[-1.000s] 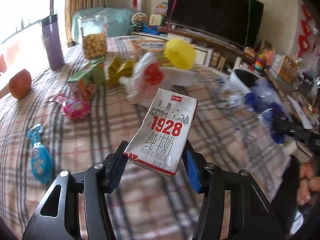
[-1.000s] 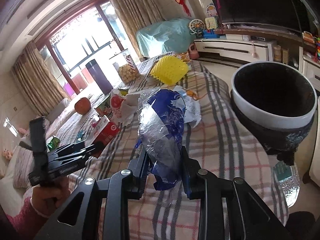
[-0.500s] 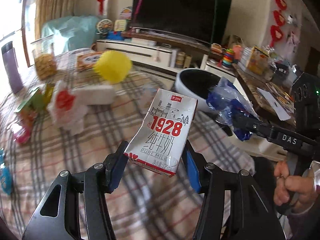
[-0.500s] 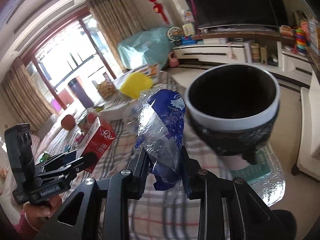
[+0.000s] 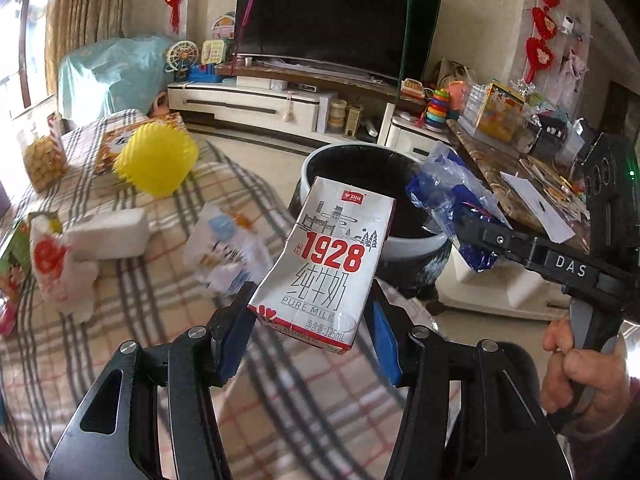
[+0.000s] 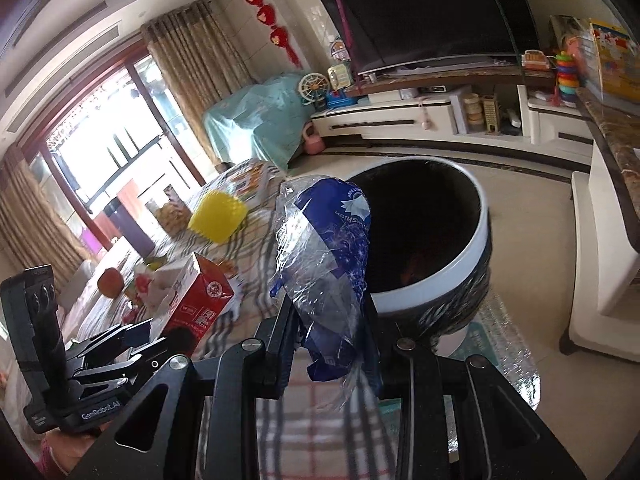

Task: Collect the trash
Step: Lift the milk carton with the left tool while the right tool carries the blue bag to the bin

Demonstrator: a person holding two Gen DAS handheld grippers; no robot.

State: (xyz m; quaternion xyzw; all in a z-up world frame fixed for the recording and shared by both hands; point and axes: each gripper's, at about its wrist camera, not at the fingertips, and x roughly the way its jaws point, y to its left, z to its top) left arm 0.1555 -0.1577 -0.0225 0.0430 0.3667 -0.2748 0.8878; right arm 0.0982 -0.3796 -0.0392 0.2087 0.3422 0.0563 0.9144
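My left gripper (image 5: 308, 336) is shut on a white "1928" milk carton (image 5: 324, 264), held above the checked table edge and facing the round bin (image 5: 344, 160). My right gripper (image 6: 332, 344) is shut on a crumpled blue and clear plastic wrapper (image 6: 328, 256), held beside the bin's white rim (image 6: 476, 248). In the left wrist view the right gripper (image 5: 460, 220) with the wrapper (image 5: 444, 184) is at the bin's right side. In the right wrist view the left gripper (image 6: 160, 332) holds the carton (image 6: 196, 300) at lower left.
On the checked tablecloth (image 5: 120, 352) lie a yellow spiky ball (image 5: 156, 158), a white foam block (image 5: 108, 232), crumpled wrappers (image 5: 228, 248), a red-printed bag (image 5: 60, 264) and a biscuit jar (image 5: 42, 152). A TV stand (image 5: 280, 100) and cluttered side counter (image 5: 520, 152) stand behind.
Both grippers have swung right with their loads, from over the table's middle to the bin. The right gripper's wrapper is now close to the bin's rim.
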